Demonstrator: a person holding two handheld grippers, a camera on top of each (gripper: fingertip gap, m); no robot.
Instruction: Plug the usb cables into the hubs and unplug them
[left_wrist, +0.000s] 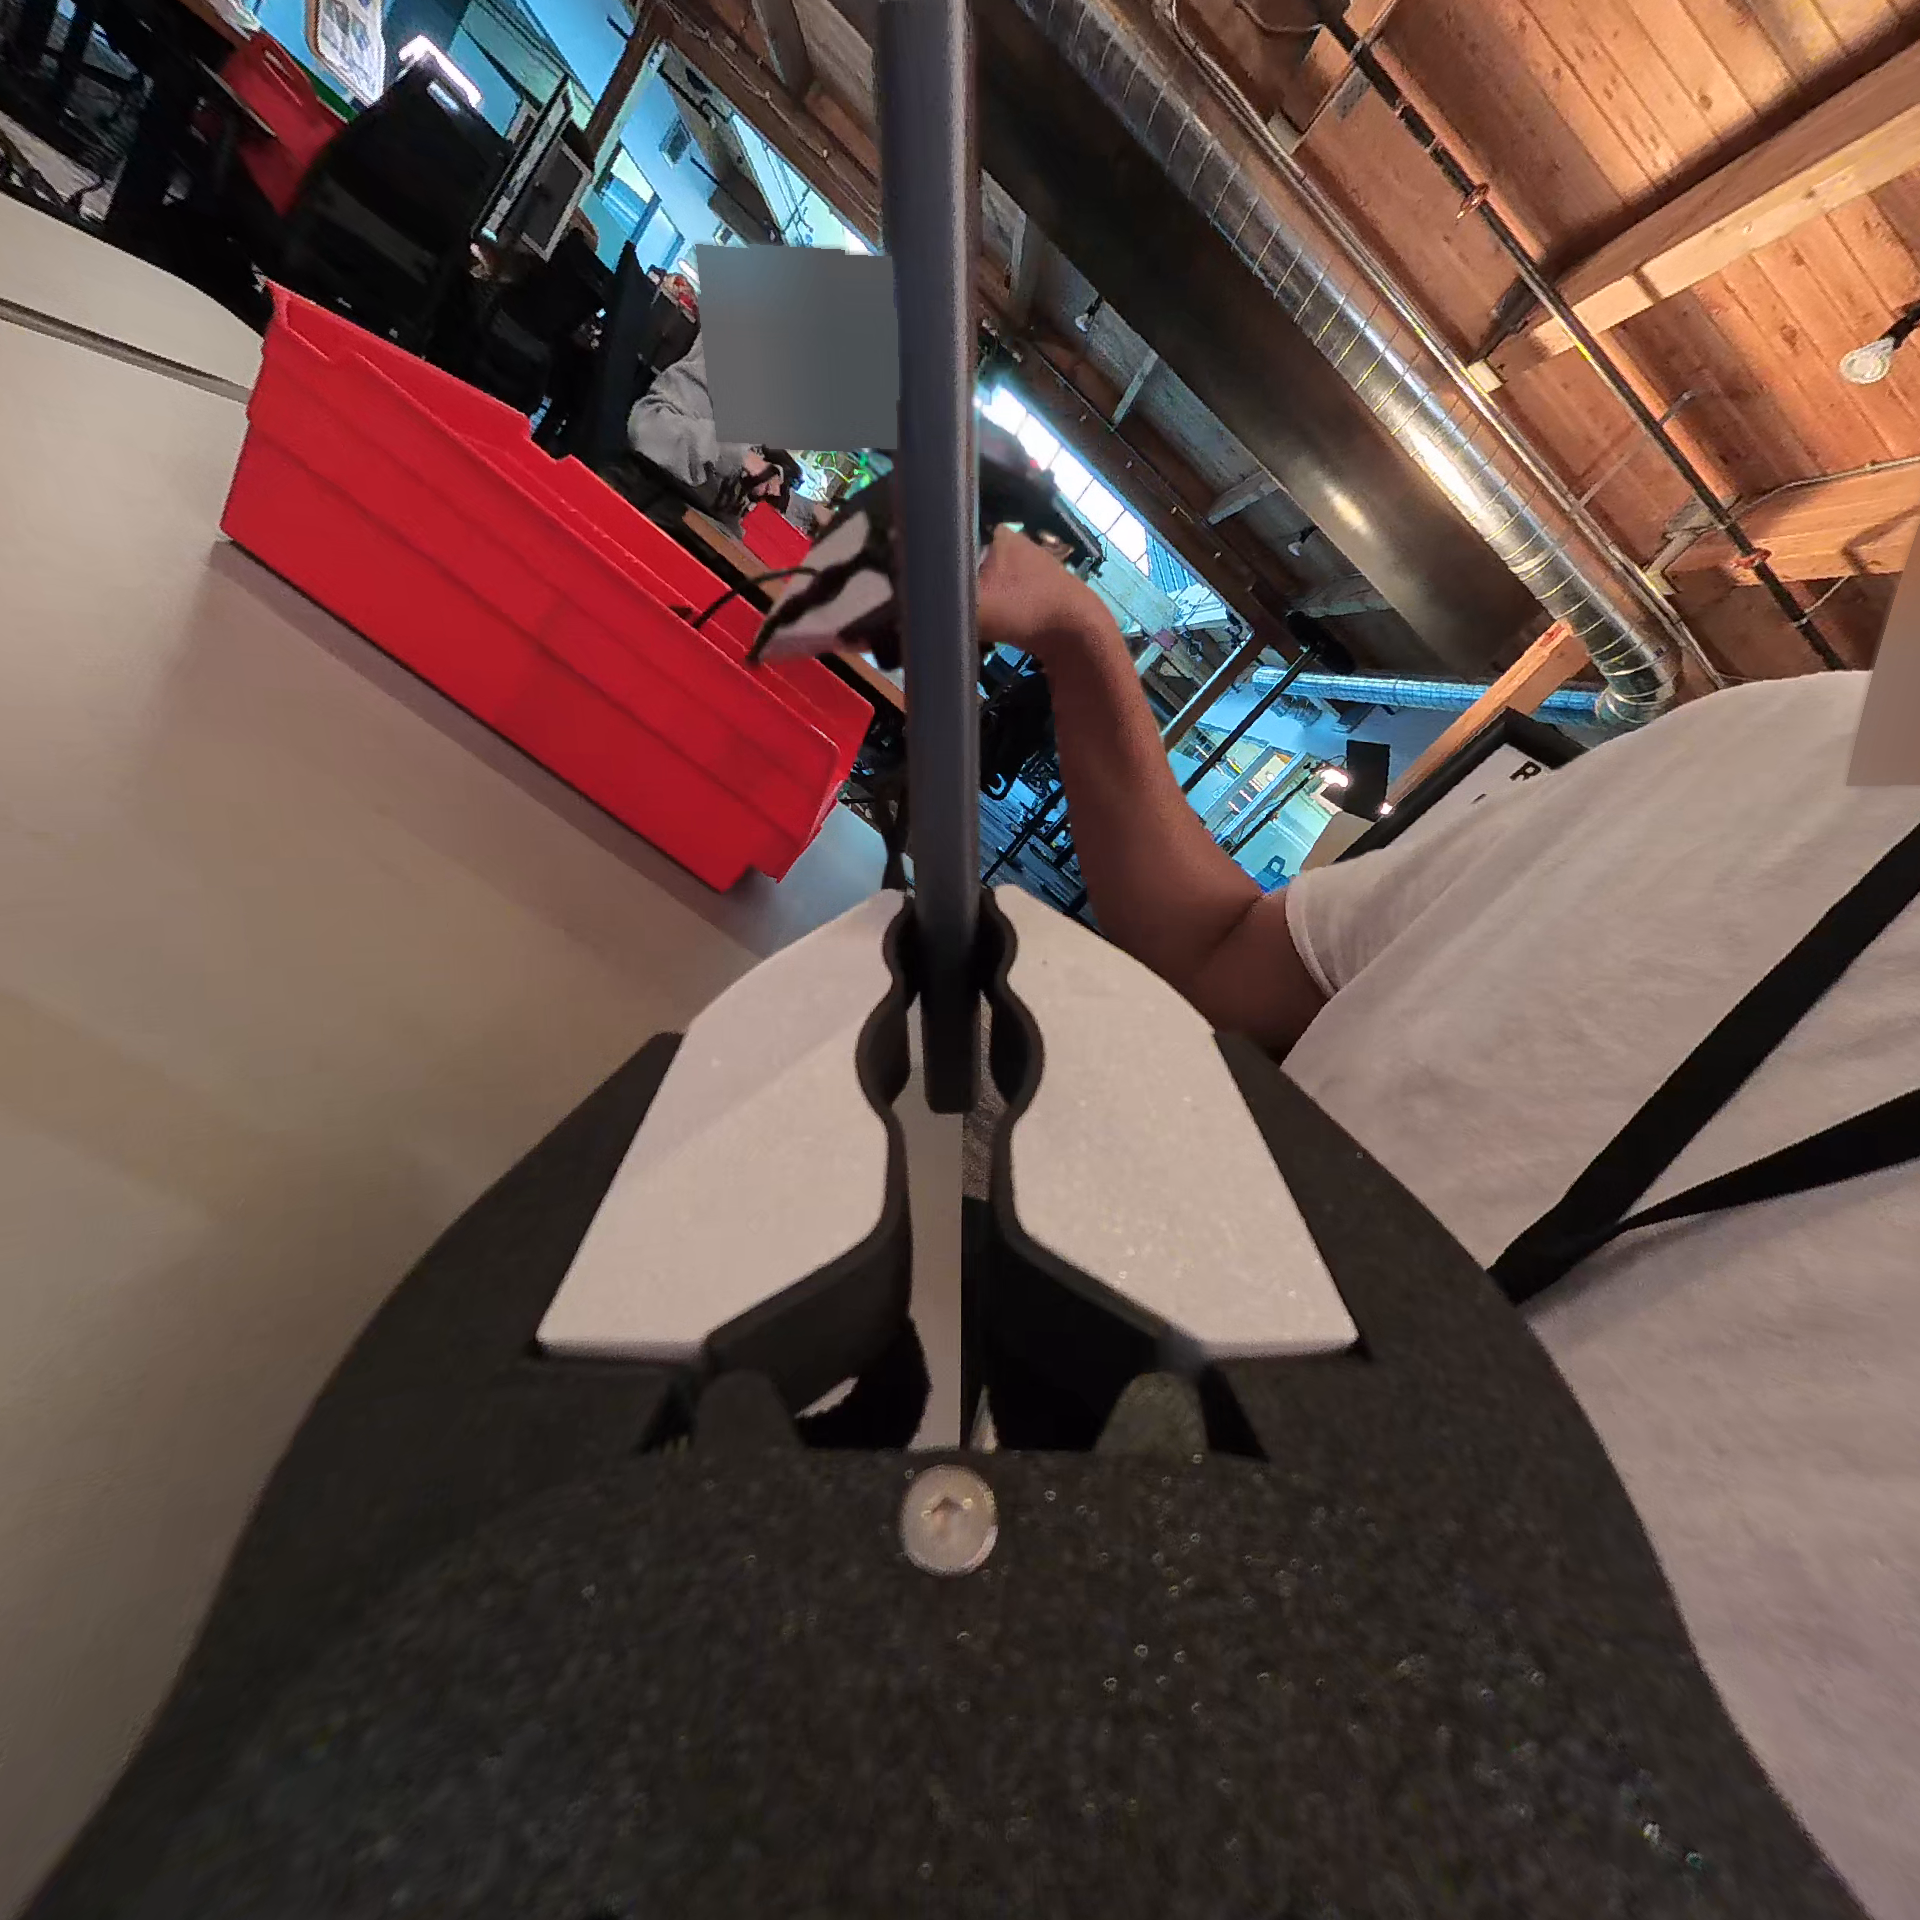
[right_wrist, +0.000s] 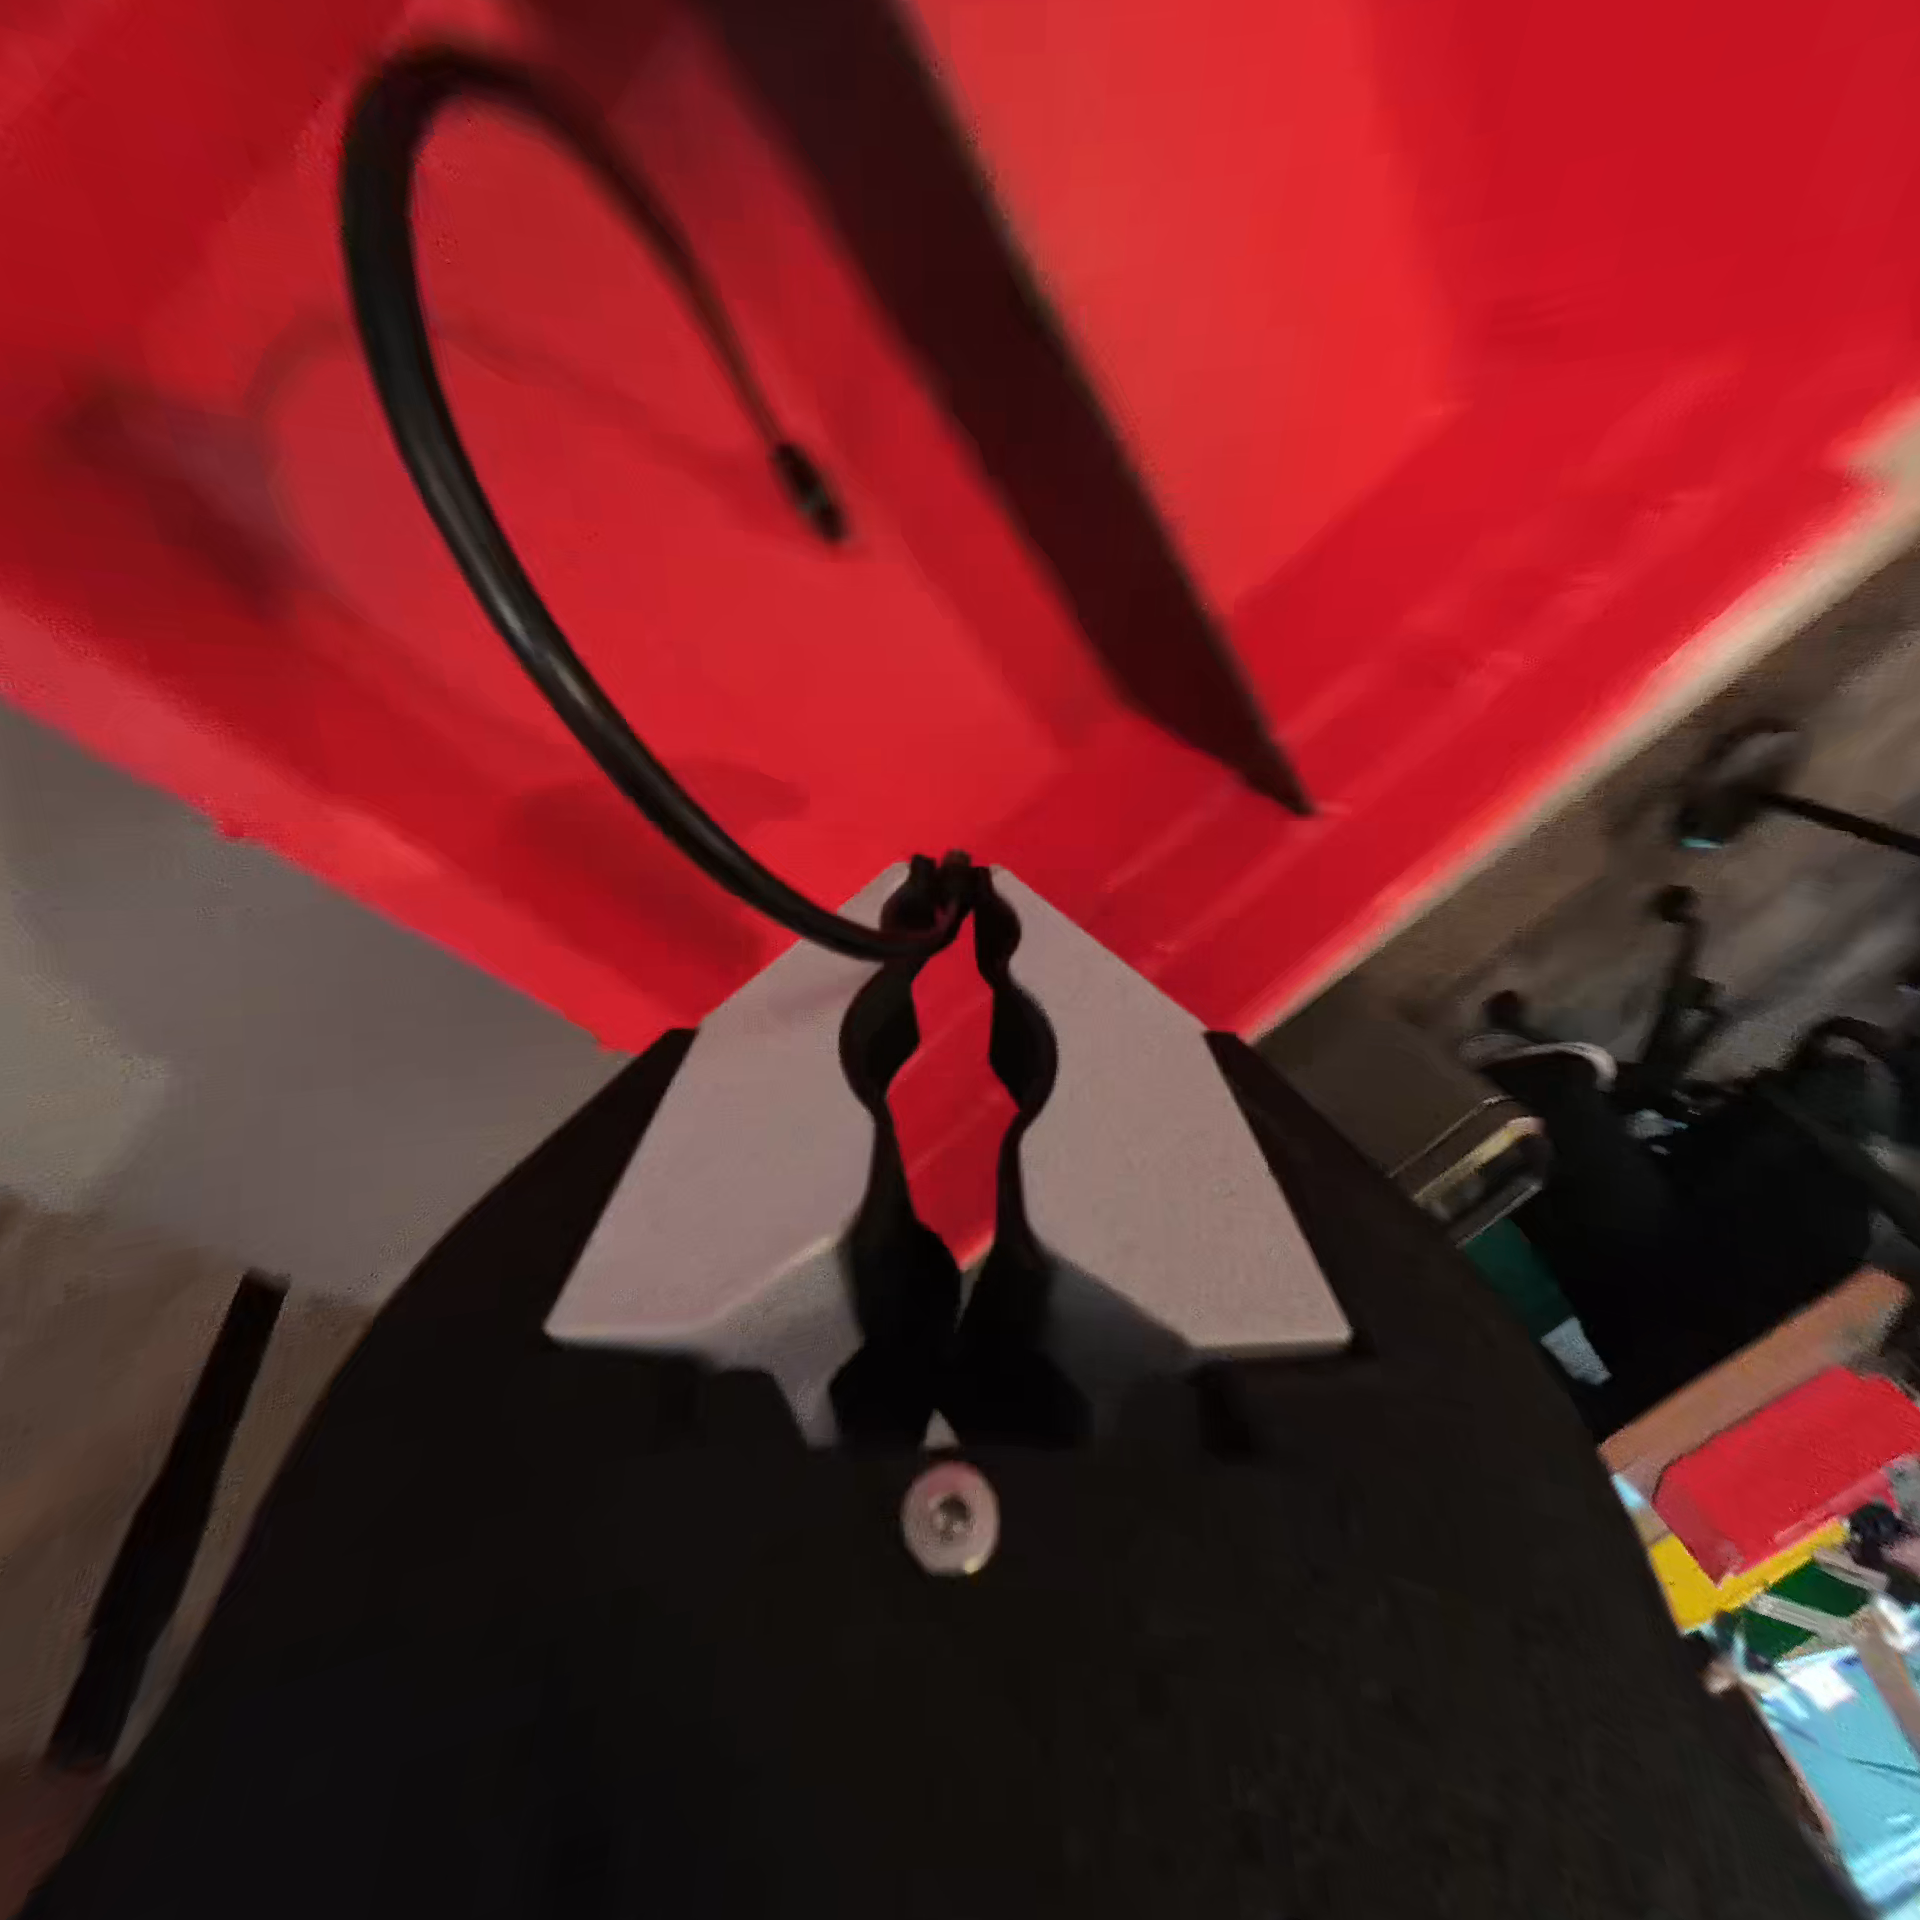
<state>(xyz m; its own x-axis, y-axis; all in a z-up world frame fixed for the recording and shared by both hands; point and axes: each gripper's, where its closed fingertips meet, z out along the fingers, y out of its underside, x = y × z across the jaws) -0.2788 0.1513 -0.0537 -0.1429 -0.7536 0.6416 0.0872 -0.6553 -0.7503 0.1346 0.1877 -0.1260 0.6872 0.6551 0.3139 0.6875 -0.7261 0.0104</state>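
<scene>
In the left wrist view my left gripper (left_wrist: 943, 935) is shut on a thin dark grey hub (left_wrist: 928, 468), seen edge-on and running up out of the frame. My right gripper (left_wrist: 831, 597) shows farther off over the red bin (left_wrist: 499, 582) with a black cable at its tips. In the right wrist view my right gripper (right_wrist: 943, 883) is shut on the black USB cable (right_wrist: 436, 457). The cable loops up and left, and its free plug (right_wrist: 808, 494) hangs above the red bin (right_wrist: 1455, 260). A long dark blurred shape (right_wrist: 987, 416) crosses the bin; I cannot tell what it is.
The red bin sits on a pale table (left_wrist: 208, 935). The person's bare arm (left_wrist: 1122, 790) and white shirt (left_wrist: 1558, 1039) fill the right. A black strip (right_wrist: 156, 1507) lies on the table at lower left. Chairs and clutter (right_wrist: 1714, 1091) stand beyond the table edge.
</scene>
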